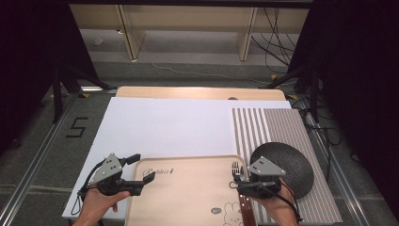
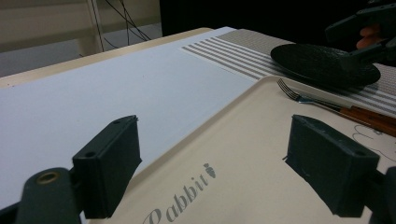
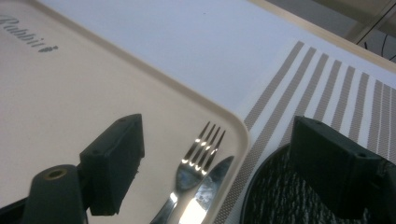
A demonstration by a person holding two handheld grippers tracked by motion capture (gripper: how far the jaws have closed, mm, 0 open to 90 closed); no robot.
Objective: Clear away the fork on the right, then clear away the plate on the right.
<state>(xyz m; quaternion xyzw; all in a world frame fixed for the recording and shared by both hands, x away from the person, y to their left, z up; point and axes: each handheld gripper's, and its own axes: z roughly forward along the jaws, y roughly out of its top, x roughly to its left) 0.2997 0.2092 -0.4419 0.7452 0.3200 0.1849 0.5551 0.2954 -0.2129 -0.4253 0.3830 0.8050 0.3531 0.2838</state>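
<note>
A beige tray printed "Rabbit" lies at the table's near edge. On its right side rest a fork and a knife with wooden handles. My left gripper is open, its jaws straddling the tray's left rim with nothing between them. My right gripper is open too, just above the fork and knife. Its left jaw hangs over the tray and its right jaw over a black plate.
The black plate sits on a striped placemat right of the tray. A white sheet covers the table beyond the tray. Past the table's far edge are grey floor, cables and wooden legs.
</note>
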